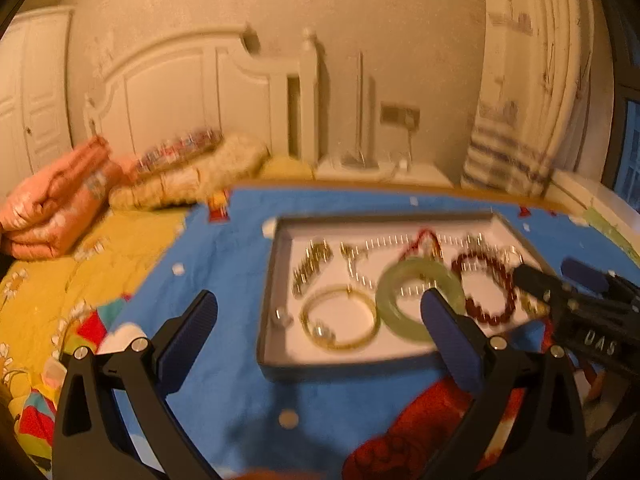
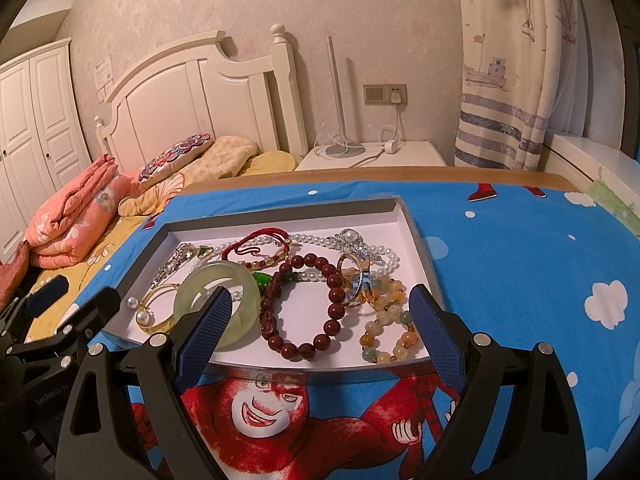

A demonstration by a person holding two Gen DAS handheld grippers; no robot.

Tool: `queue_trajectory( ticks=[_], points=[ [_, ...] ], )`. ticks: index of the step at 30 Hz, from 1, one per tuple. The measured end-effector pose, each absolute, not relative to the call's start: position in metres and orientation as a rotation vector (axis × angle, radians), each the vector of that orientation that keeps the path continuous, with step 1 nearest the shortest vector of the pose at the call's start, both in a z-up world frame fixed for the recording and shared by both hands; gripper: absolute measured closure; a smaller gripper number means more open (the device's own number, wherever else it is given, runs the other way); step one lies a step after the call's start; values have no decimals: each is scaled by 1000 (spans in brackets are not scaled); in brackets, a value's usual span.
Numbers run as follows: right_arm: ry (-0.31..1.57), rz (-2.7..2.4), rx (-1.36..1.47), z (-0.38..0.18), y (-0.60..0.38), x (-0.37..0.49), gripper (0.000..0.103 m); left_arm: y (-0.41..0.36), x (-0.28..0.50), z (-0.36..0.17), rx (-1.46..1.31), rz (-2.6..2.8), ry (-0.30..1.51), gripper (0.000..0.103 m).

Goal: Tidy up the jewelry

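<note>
A shallow grey tray [image 2: 416, 232] with a white floor lies on the blue cloth and holds a heap of jewelry. In it are a pale green jade bangle [image 2: 244, 280], a dark red bead bracelet [image 2: 332, 280], a gold bangle with pearls [image 2: 156, 320], a red cord bracelet [image 2: 256, 238], a pearl necklace [image 2: 312, 238] and an amber bead bracelet [image 2: 380, 344]. My right gripper [image 2: 320, 296] hovers open over the tray's near edge, holding nothing. My left gripper [image 1: 319, 298] is open and empty before the tray [image 1: 272, 280], near the jade bangle [image 1: 388, 280]. That view is blurred.
The blue cartoon cloth [image 2: 520, 260] with a red monkey covers a wooden-edged table. Left of it is a bed with a folded pink quilt [image 2: 68, 220] and pillows [image 2: 180, 156]. A white nightstand [image 2: 372, 156] with lamp and cables and a curtain [image 2: 504, 80] stand behind.
</note>
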State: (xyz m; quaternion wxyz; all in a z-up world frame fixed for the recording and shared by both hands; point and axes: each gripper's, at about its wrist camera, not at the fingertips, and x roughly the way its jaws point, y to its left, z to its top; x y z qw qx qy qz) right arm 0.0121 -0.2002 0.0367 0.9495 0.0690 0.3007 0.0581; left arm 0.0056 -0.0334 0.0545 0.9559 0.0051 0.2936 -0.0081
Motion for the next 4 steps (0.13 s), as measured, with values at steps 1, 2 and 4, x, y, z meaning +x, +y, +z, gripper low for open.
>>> queue_trajectory(
  ticks=[1,2,4],
  points=[
    [631,126,146,37,-202,11,17,-33,5,54,11,-15,617,2],
    [650,131,150,37,-202,9,17,-32,2,54,21,-1,639,2],
    [697,157,160,39,-203,0,17,-32,-6,53,57,1,683,2]
  ],
)
